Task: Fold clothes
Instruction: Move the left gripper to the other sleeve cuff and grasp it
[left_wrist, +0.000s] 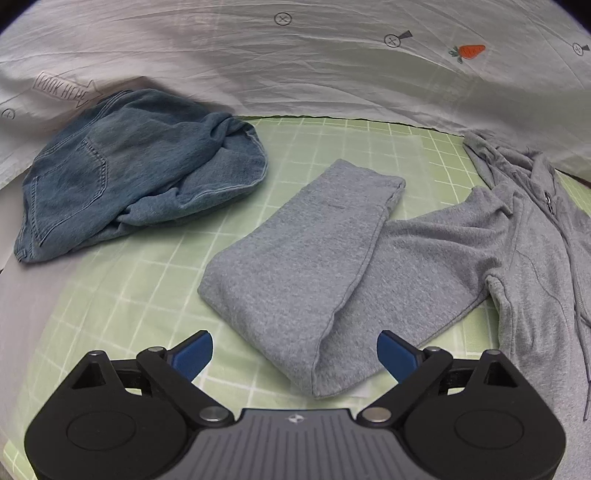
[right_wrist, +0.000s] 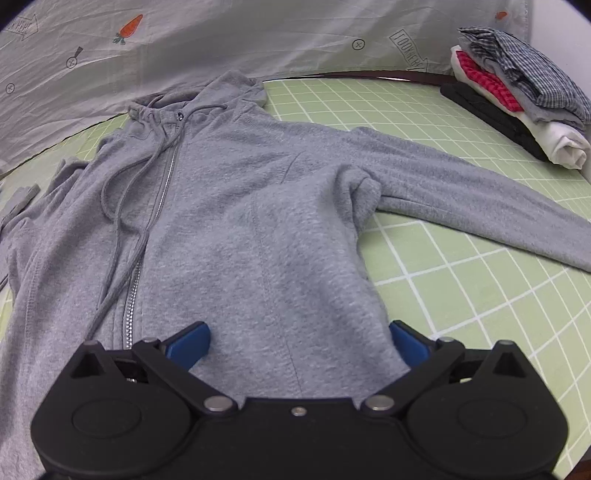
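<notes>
A grey zip hoodie (right_wrist: 236, 206) lies face up on the green grid mat (right_wrist: 480, 280), hood toward the back, drawstrings loose over the zipper (right_wrist: 162, 184). Its right sleeve (right_wrist: 480, 195) stretches out to the right. In the left wrist view the hoodie's other sleeve (left_wrist: 306, 254) is folded back on itself across the mat (left_wrist: 147, 295), with the hoodie body (left_wrist: 546, 258) at the right. My left gripper (left_wrist: 294, 350) is open just above the sleeve's near end. My right gripper (right_wrist: 300, 341) is open over the hoodie's lower body, its right finger half hidden by the cloth.
Crumpled blue jeans (left_wrist: 122, 173) lie at the mat's back left. A stack of folded clothes (right_wrist: 517, 96) sits at the back right corner. A white printed sheet (left_wrist: 295, 66) hangs behind the mat and also shows in the right wrist view (right_wrist: 258, 37).
</notes>
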